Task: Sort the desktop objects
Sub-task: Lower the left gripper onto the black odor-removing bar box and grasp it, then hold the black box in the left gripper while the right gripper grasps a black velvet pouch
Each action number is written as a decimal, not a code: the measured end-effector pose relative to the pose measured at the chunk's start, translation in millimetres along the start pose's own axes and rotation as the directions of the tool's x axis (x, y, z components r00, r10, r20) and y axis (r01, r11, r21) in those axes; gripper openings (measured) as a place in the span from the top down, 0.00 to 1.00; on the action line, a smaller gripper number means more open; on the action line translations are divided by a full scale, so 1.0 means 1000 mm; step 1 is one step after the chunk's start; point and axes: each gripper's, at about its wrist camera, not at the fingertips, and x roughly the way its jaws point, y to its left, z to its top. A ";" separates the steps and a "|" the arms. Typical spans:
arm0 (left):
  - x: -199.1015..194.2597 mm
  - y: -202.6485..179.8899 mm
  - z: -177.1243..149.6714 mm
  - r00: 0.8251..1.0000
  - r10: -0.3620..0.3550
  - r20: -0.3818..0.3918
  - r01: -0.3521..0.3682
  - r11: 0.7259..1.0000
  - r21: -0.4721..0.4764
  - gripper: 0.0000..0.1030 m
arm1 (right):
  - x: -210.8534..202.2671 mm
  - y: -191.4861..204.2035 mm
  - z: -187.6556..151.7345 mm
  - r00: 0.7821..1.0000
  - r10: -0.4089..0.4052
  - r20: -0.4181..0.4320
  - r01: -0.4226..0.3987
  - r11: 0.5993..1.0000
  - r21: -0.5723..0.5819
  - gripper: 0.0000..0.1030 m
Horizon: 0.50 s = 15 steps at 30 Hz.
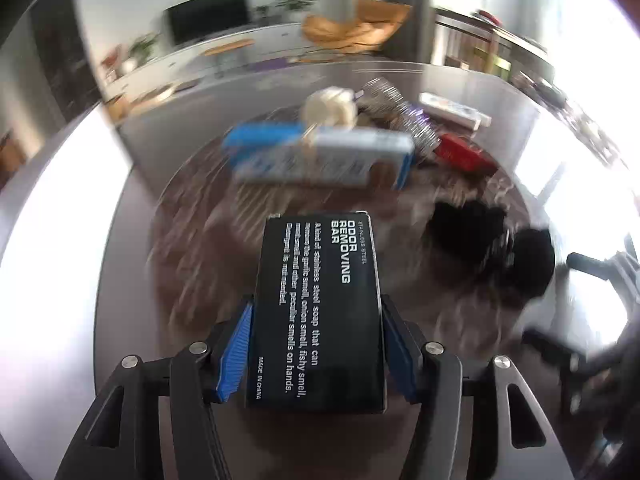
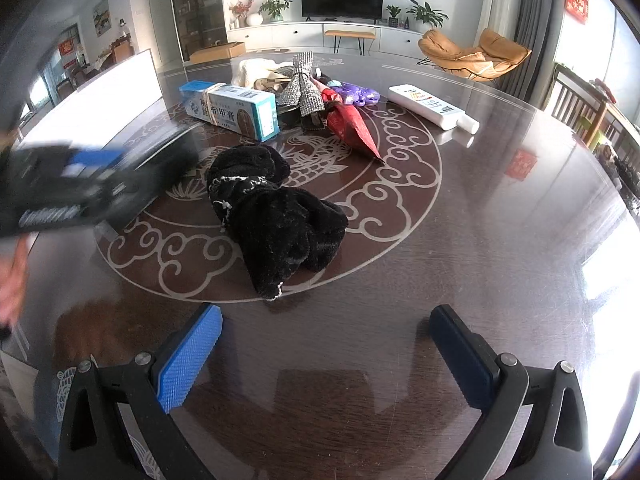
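Right now the left gripper (image 1: pixel 316 344) has its blue pads squeezed on both sides of a black box (image 1: pixel 318 308), lifted over the dark table (image 2: pixel 500 220). The right gripper (image 2: pixel 326 352) hangs wide apart with nothing in it, just near the black cloth (image 2: pixel 276 216). The box looks smooth, so I think it could slip out and drop if the hand swings fast.

Ahead of the fingers (image 2: pixel 192 354), whose pads look ribbed blue rubber, the dark wood bench (image 2: pixel 460 208) shines glossy. The black cloth (image 2: pixel 276 220) looks fuzzy and matt; the black box (image 1: pixel 318 312) between the fingers looks smooth card.
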 end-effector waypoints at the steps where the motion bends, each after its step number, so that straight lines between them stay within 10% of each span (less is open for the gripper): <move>1: -0.006 0.002 -0.010 1.000 0.013 0.009 -0.013 1.000 -0.016 0.43 | 0.000 0.000 0.000 1.000 0.000 0.000 0.000 1.000 0.000 0.00; 7: -0.024 0.006 -0.048 0.999 0.038 0.037 -0.034 0.995 -0.092 0.41 | 0.000 0.000 0.000 1.000 0.000 0.000 0.000 1.000 0.000 0.00; 15: -0.007 0.019 -0.051 0.999 0.050 0.009 -0.048 0.989 -0.142 0.11 | 0.000 0.000 0.000 1.000 0.000 0.000 0.000 1.000 0.001 0.00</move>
